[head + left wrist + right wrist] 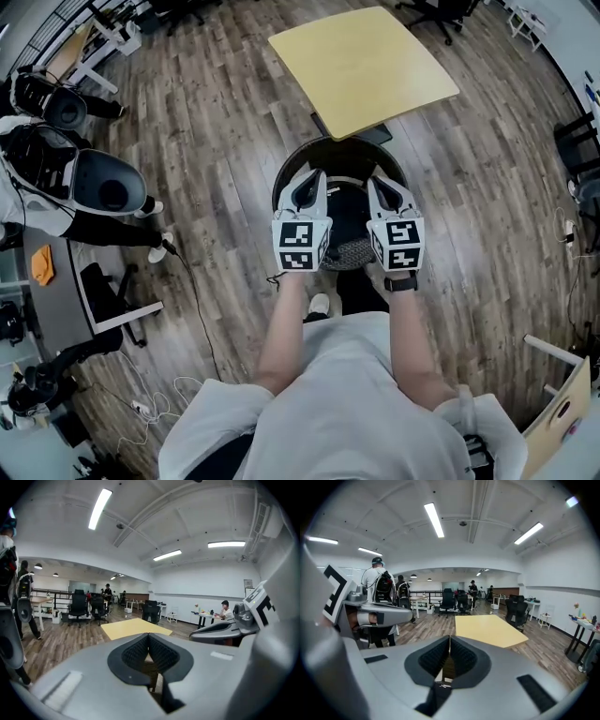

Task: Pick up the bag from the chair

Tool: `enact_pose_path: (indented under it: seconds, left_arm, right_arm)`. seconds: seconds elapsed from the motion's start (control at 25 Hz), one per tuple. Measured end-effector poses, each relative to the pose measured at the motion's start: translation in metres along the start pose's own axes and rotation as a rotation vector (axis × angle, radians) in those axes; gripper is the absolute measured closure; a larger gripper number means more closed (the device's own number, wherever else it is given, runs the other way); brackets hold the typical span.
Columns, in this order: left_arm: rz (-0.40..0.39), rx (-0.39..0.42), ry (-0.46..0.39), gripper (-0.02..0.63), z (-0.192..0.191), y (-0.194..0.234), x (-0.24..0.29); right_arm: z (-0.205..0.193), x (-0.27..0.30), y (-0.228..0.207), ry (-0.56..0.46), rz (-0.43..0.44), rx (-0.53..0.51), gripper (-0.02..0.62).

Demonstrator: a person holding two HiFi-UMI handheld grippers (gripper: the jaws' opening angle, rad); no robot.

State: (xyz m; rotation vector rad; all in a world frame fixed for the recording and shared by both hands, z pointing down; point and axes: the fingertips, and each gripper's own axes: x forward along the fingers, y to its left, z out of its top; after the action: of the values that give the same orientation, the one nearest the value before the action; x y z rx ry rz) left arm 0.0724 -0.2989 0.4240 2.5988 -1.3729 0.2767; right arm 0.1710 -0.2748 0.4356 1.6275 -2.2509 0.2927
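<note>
Evidently equally near, the grey left gripper (312, 178) and grey right gripper (380, 183), jaws pressed together and empty, hang over the round black chair (281, 180), whose dark bag (345, 220) seemingly lies between and below them.

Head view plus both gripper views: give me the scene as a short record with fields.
left gripper: shut, nothing between the jaws
right gripper: shut, nothing between the jaws
position: side by side, over the chair as the head view shows it
chair: black, round, on a wood floor
bag: not told apart from the dark seat
beyond chair: yellow table
</note>
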Motion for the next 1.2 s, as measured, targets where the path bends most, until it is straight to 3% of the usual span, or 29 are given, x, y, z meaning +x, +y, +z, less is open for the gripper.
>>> enact_pose_path:
  seconds: [0.36, 0.6, 1.08, 1.12, 1.2]
  left_arm:
    - [0.062, -0.121, 0.171, 0.589, -0.093, 0.032, 0.021]
    - [0.066, -0.145, 0.241, 0.533, -0.143, 0.051, 0.037]
    - [0.067, -0.314, 0.504, 0.438, -0.299, 0.064, 0.065]
    - [0.071, -0.319, 0.527, 0.428, -0.313, 0.065, 0.069]
    - [0.073, -0.328, 0.573, 0.416, -0.342, 0.068, 0.076]
  right_arm:
    - [-0.079, 0.056, 0.004, 0.18, 0.063, 0.018, 0.584]
    - [-0.134, 0.092, 0.017, 0.28, 0.126, 0.02, 0.584]
    - [-0.291, 0.154, 0.033, 0.557, 0.268, -0.015, 0.583]
    - [-0.305, 0.16, 0.033, 0.58, 0.276, -0.019, 0.574]
    - [-0.333, 0.171, 0.03, 0.622, 0.285, -0.02, 0.473]
